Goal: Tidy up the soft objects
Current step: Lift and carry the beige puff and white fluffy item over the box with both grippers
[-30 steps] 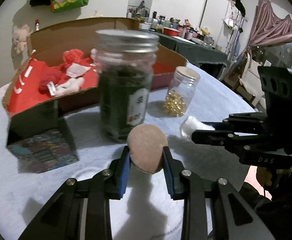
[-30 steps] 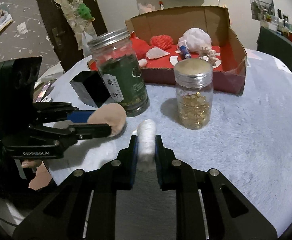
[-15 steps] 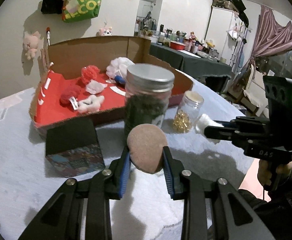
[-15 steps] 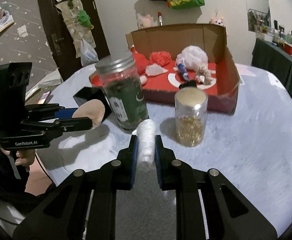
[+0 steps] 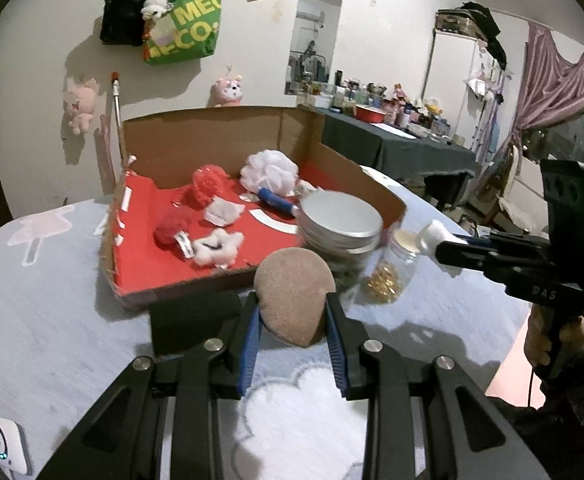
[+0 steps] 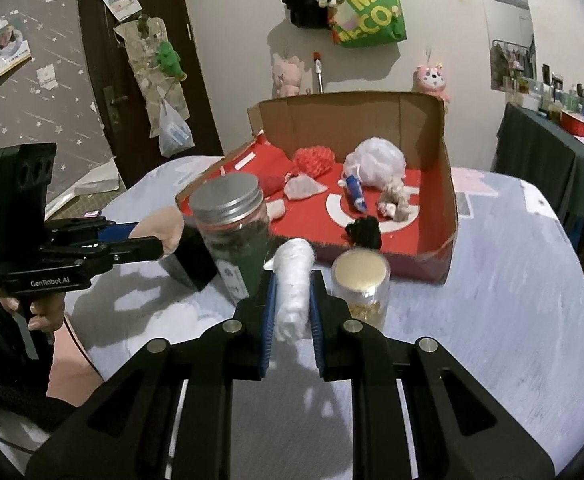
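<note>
Left gripper [image 5: 292, 316] clamped on one brown round puff [image 5: 293, 298], frame centre. Right gripper [image 6: 290, 304] clamped on one white roll [image 6: 292, 284]. Two jars seen: big jar [image 6: 234, 232], small jar [image 6: 359, 286]. One red-lined box [image 6: 449, 200] behind, upper centre. Both grippers lifted higher than before; more of box now seen.

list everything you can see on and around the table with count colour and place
cardboard box: 1, brown with red floor, far side of table
bath pouf: 1, white, in box
pompoms: 2, red, in box
tall jar: 1, dark contents, metal lid, before box
small jar: 1, clear, gold contents, beside tall jar
black box: 1, on table by cardboard box
tote bag: 1, green, on wall
table cover: 1, pale blue
left gripper: jaws shut on tan round sponge
right gripper: jaws shut on white soft roll
</note>
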Action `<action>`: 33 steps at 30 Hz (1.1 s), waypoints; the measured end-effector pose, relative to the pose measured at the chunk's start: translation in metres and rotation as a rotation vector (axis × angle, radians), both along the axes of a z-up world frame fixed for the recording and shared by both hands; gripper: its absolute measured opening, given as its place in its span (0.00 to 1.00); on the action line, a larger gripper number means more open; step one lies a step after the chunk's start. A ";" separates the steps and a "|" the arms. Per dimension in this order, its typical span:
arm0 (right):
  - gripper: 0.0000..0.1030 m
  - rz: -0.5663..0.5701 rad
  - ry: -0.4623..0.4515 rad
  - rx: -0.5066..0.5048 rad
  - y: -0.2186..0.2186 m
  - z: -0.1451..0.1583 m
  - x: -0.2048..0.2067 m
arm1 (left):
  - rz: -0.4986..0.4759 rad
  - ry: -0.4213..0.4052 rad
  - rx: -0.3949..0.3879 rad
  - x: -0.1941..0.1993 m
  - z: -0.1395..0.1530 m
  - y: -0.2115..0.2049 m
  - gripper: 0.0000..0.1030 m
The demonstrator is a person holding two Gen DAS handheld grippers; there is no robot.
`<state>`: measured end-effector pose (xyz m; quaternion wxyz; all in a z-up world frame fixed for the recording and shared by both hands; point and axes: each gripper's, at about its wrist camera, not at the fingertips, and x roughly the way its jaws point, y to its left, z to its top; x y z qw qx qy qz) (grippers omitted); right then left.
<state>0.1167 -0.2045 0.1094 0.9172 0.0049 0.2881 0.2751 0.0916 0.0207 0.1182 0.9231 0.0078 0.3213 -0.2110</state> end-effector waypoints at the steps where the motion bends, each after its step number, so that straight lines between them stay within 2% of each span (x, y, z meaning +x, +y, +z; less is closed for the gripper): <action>1: 0.15 -0.001 -0.003 0.001 0.000 0.001 0.002 | 0.003 0.001 -0.003 0.002 0.001 0.002 0.32; 7: 0.15 0.005 -0.012 -0.008 0.001 0.012 0.022 | 0.007 0.011 -0.006 0.022 0.007 0.010 0.32; 11: 0.15 0.017 0.009 -0.013 0.000 0.015 0.041 | -0.025 0.051 0.004 0.048 0.007 0.008 0.32; 23: 0.15 0.068 0.142 -0.063 0.002 0.016 0.124 | -0.159 0.183 0.061 0.127 0.003 -0.002 0.32; 33: 0.15 0.134 0.293 -0.143 0.027 -0.004 0.183 | -0.267 0.285 0.117 0.181 -0.012 -0.021 0.32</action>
